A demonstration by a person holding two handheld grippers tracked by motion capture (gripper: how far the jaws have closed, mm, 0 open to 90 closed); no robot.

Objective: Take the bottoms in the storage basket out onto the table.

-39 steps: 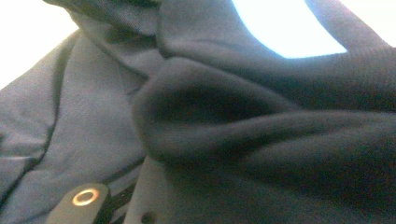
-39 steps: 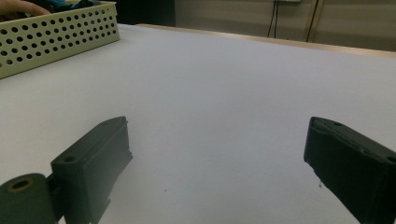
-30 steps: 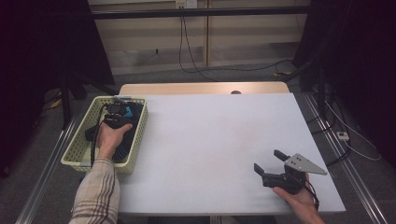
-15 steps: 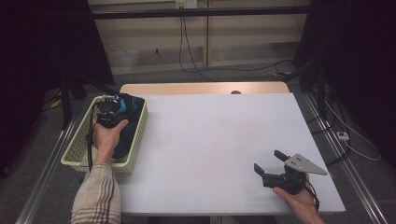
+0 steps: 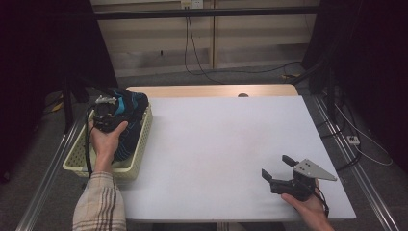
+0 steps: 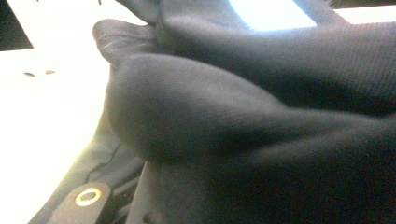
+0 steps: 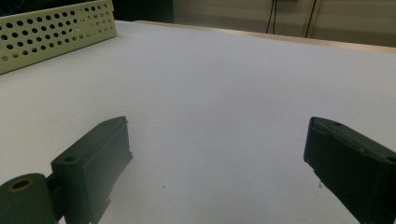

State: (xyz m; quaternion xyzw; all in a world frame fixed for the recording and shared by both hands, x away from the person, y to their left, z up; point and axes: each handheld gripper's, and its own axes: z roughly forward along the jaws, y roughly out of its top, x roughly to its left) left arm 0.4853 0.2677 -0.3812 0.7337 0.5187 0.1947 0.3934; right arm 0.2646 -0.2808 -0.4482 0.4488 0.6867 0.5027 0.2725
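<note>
one dark garment (image 5: 126, 126) with blue trim, in the perforated basket (image 5: 137, 161) at the tabletop's (image 5: 216, 144) left edge, clamped in the left hand-held gripper (image 5: 107, 115); right hand-held gripper (image 5: 279, 171) well apart, jaws wide, empty.

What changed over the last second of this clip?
The left gripper, shut on the dark garment, rose and moved toward the far end of the basket, lifting the cloth above the rim. The right gripper stayed open and still on the table.
</note>
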